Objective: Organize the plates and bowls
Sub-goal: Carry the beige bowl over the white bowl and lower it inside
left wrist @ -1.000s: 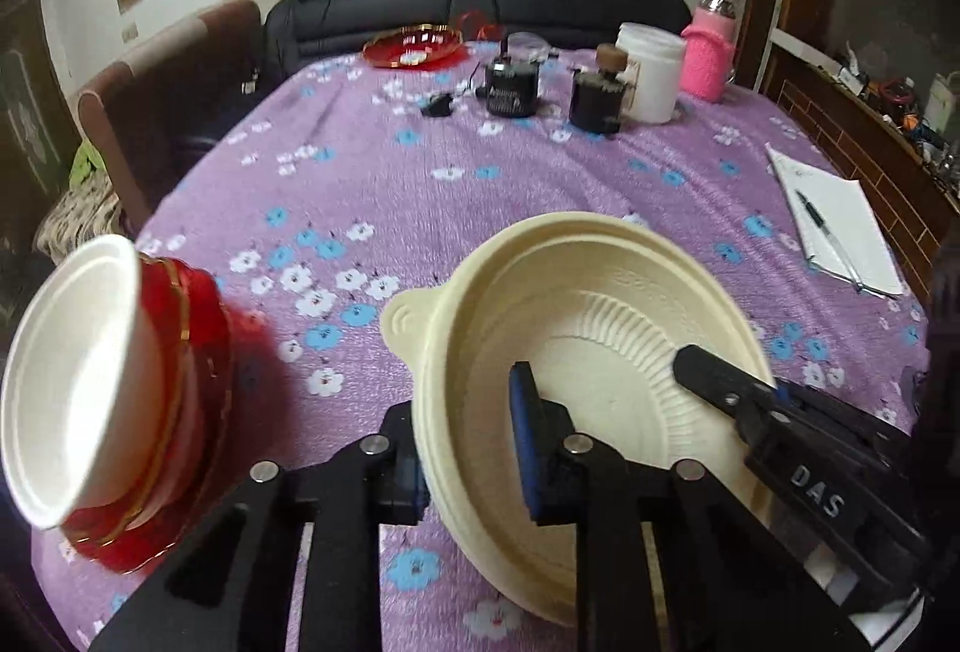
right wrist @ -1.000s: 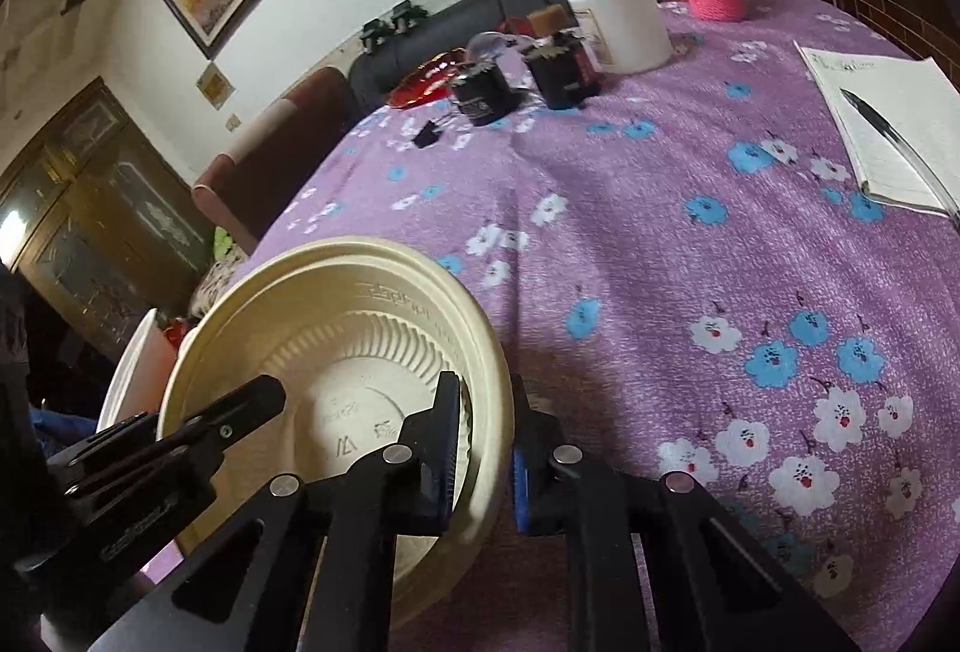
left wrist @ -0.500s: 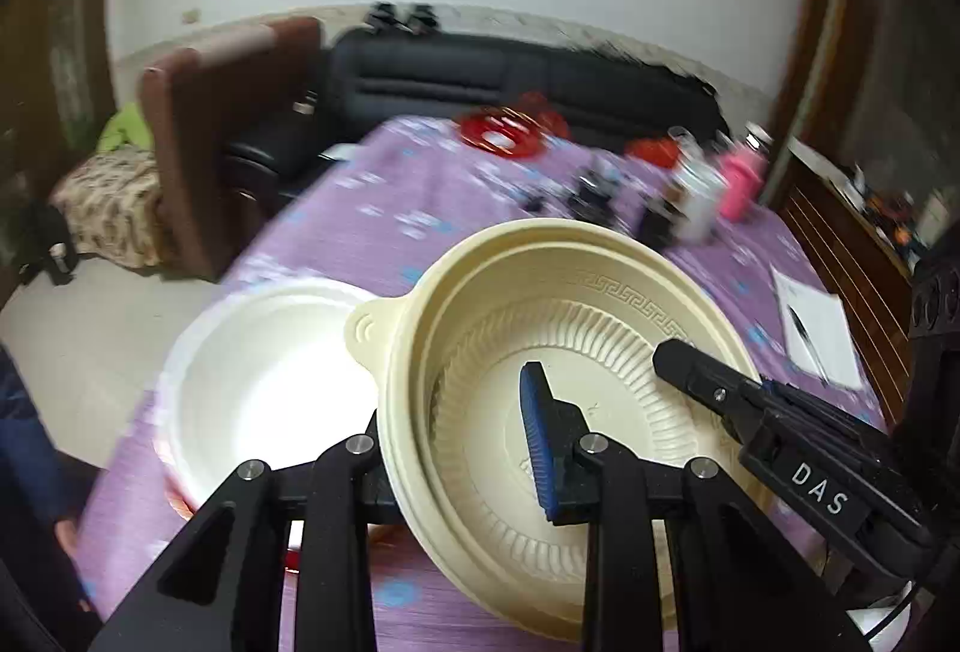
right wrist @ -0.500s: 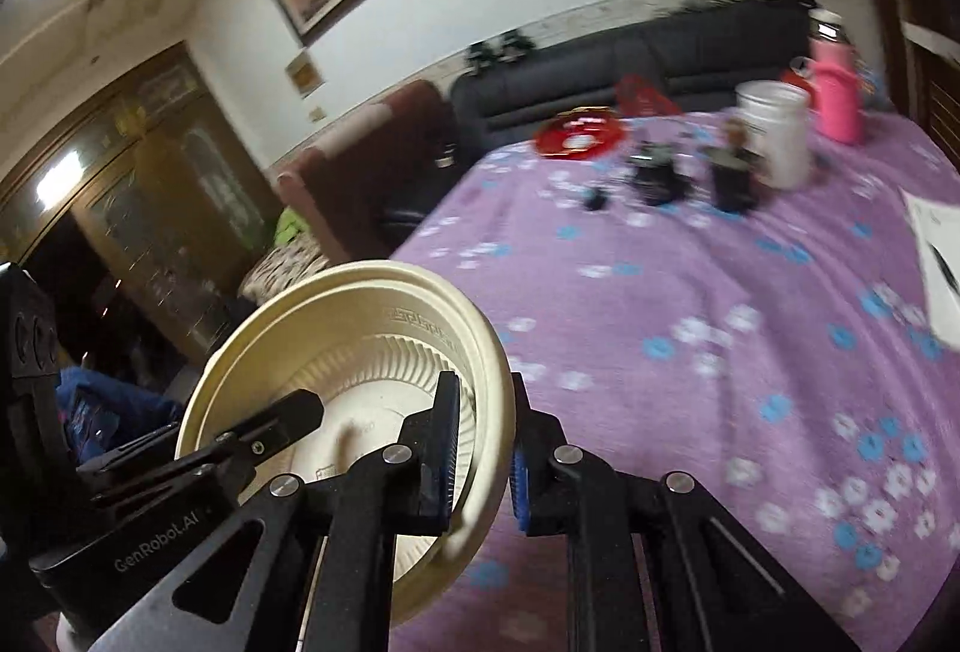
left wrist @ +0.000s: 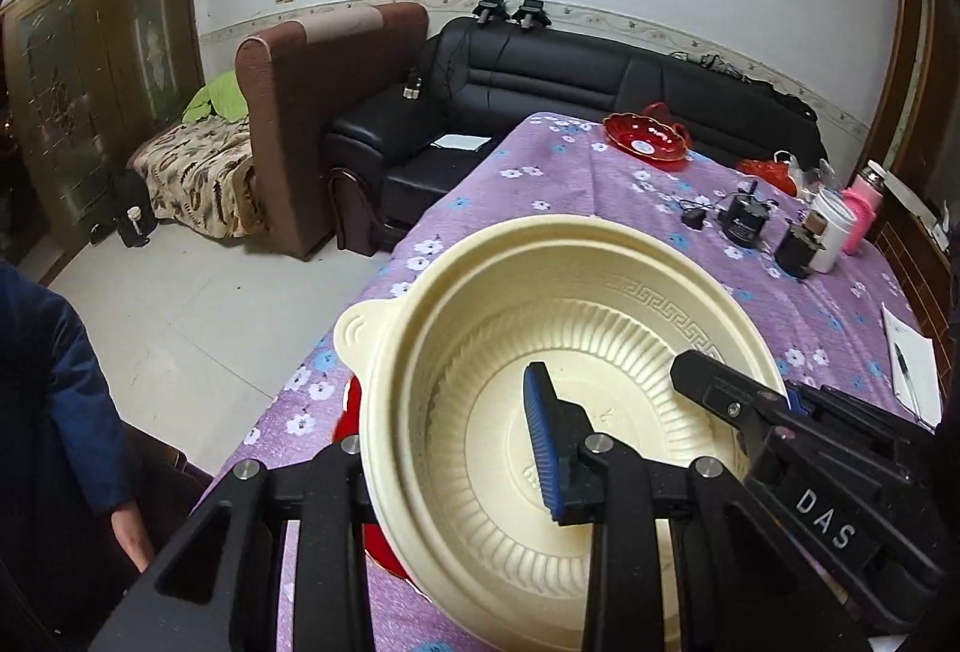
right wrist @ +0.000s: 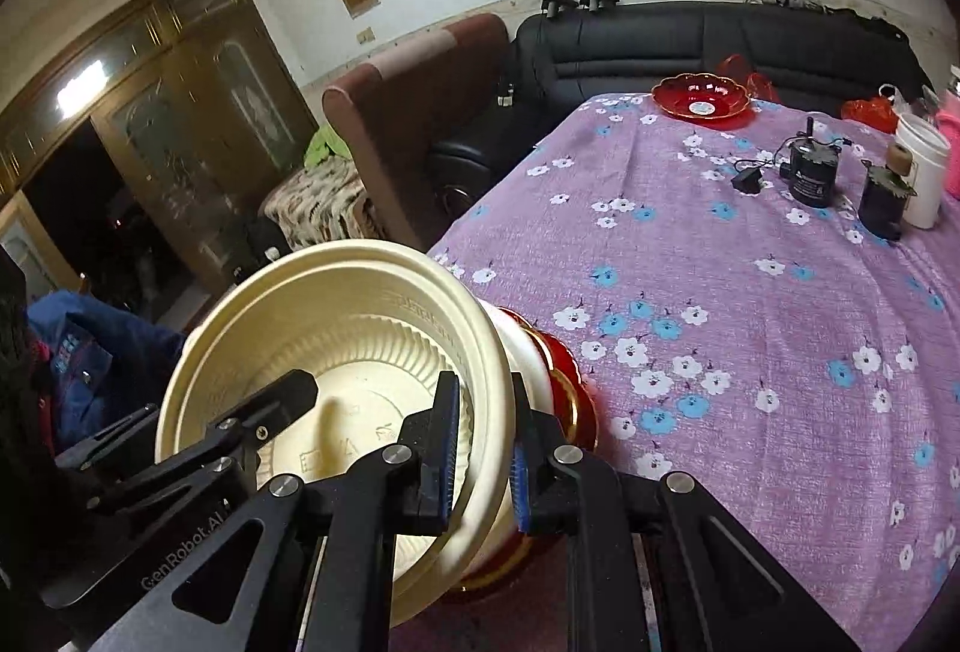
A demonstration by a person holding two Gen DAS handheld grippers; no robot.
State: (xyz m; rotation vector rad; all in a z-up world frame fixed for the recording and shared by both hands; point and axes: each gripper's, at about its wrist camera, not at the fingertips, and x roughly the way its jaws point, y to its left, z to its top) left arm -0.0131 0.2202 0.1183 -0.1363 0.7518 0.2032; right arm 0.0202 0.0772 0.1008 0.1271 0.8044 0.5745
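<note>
A large cream plastic bowl [left wrist: 540, 364] with a ribbed inside is held by both grippers. My left gripper [left wrist: 456, 448] is shut on its near-left rim; my right gripper [right wrist: 486, 448] is shut on its right rim. The bowl [right wrist: 336, 352] sits over a white bowl [right wrist: 528, 352] stacked on red gold-rimmed plates [right wrist: 570, 382] at the table's near-left corner. A sliver of the red plates [left wrist: 345, 418] shows under the bowl in the left wrist view. Whether the cream bowl rests on the stack, I cannot tell.
A red dish [left wrist: 645, 138] stands at the table's far end. Dark jars [right wrist: 810, 175], a white tub [right wrist: 924, 166], a pink bottle [left wrist: 861, 211] and a notepad with pen [left wrist: 909, 358] lie to the right. A black sofa [left wrist: 570, 75] and brown armchair [left wrist: 312, 111] stand beyond.
Both grippers carried the cream bowl left from the table's middle and over the white bowl and red plates, which it now covers.
</note>
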